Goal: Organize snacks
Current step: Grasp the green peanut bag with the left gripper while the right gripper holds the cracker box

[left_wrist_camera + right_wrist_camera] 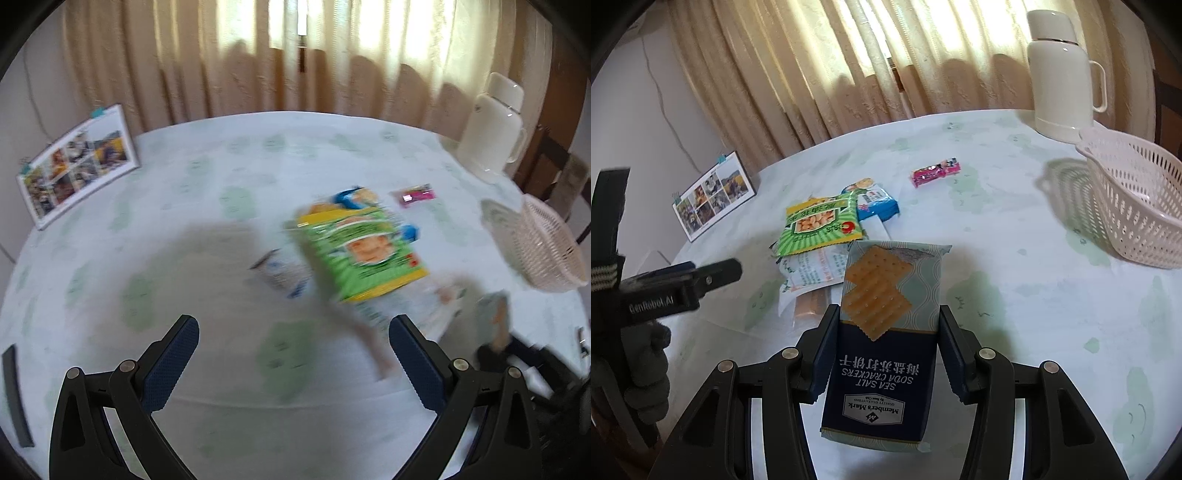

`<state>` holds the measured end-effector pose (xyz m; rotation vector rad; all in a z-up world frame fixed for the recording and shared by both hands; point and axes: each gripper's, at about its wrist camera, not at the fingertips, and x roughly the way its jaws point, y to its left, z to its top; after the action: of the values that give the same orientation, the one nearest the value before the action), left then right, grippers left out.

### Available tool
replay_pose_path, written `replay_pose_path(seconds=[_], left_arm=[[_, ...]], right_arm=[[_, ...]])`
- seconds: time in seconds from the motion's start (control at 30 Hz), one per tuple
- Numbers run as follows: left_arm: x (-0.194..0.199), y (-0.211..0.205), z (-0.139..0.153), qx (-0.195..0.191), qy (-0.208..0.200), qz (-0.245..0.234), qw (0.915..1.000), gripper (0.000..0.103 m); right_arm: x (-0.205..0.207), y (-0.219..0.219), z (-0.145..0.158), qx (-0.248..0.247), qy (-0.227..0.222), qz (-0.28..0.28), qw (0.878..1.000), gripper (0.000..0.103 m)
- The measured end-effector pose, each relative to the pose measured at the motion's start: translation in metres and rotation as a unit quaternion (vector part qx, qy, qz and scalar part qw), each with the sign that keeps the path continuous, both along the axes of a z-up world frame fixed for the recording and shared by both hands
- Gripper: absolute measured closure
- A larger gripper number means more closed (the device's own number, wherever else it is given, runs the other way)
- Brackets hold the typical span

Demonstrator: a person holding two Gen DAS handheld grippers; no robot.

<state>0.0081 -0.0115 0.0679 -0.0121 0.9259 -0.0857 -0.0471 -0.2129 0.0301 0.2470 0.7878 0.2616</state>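
since my right tongs [888, 350] are clenched on the cracker pack [886, 332] by its long sides, held off the table [1015, 288] near me, it could tilt or slip on the way to the basket [1137, 206] at right. swinging wide risks hitting the flask [1060, 70]. left tongs [293, 365] hang released, holding nothing, near the snack pile [820, 225].

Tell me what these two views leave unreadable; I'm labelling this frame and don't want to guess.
- Snack pile, left wrist view: motion blur smears all print.
- Packets under the green peanut bag, right wrist view: covered, contents unclear.
- Pink wrapper: too small to read.
- Basket: cut off by the right edge.
- Cracker pack in the right gripper: underside hidden.
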Motion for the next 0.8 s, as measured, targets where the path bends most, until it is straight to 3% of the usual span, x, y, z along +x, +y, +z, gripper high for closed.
replay_pose_path(seconds=[0.13,0.43,0.8], left_arm=[[0.018,-0.022,0.002,-0.022,0.01,0.0,0.9997,0.001],[0.069,-0.051,-0.015,0.003,0.04,0.033,0.9986,0.001],[0.087,-0.059,-0.032,0.023,0.05,0.048,0.9973,0.001]], right_arm=[[0.0,-0.002,-0.002,-0.004,-0.004,0.0,1.0,0.051],[-0.001,-0.006,-0.004,0.006,-0.014,0.008,1.0,0.051],[0.001,-0.005,-0.005,0.009,-0.013,0.013,1.0,0.051]])
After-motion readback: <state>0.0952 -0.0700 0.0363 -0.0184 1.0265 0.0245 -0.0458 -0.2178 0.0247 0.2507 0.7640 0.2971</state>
